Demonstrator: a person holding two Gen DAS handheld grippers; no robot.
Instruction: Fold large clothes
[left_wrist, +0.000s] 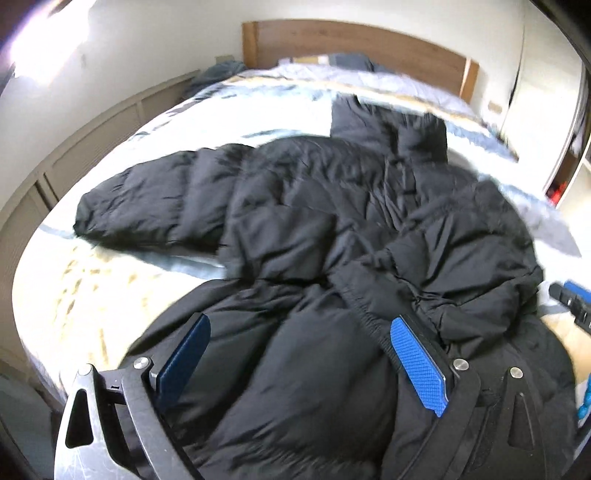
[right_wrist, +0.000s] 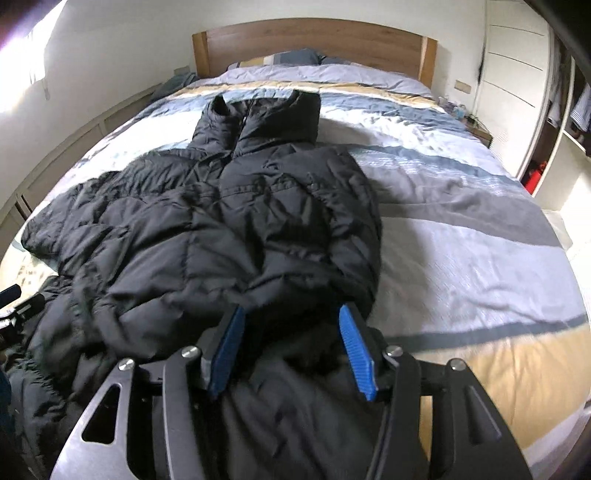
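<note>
A black puffer jacket (right_wrist: 229, 206) lies on the bed, its collar (right_wrist: 266, 114) toward the headboard. One sleeve (left_wrist: 147, 206) stretches out to the left. The jacket's right side is folded in over its body. My left gripper (left_wrist: 301, 323) is open wide over the puffy hem, with fabric bulging between its blue pads (left_wrist: 417, 358). My right gripper (right_wrist: 291, 310) hovers over the folded right edge with its jaws apart; jacket fabric lies between the pads (right_wrist: 356, 350), whose blue faces show. Each gripper appears at the edge of the other's view: right gripper (left_wrist: 569, 299), left gripper (right_wrist: 18, 299).
The bed has a striped blue, grey and tan cover (right_wrist: 461, 229) and a wooden headboard (right_wrist: 314, 40). Pillows (right_wrist: 288, 59) lie at the head. A low panelled wall (left_wrist: 74, 147) runs along the left; a wardrobe (right_wrist: 517, 92) and a small bedside table (right_wrist: 476, 129) stand at the right.
</note>
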